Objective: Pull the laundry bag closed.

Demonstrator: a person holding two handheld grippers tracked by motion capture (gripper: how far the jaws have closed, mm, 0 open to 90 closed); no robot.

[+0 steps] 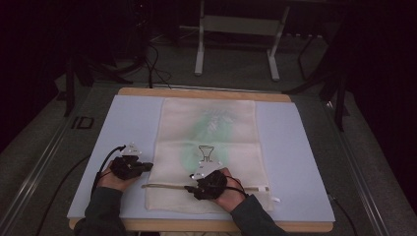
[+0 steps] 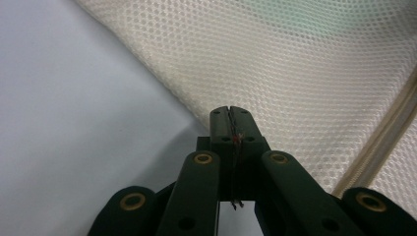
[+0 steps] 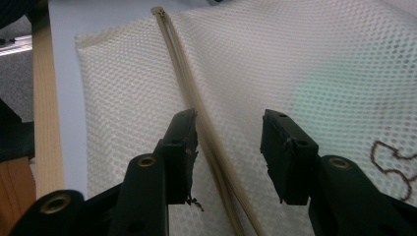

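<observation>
A pale blue worktop [image 1: 128,123] carries a cream mesh bag [image 1: 209,147] at frame centre. The left tool [image 2: 230,112], jaws together, sits by the bag's edge. The right tool [image 3: 228,135], jaws apart, straddles the zipper [image 3: 196,105], whose weave the high view blurs.

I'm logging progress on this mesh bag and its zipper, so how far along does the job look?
Early. Done: the mesh bag lies flat on the table. In hand: the left gripper is shut at the bag's left edge, and the right gripper is open, its fingers either side of the zipper. Left: gripping and running the zipper; I cannot tell whether it is open or closed.
</observation>
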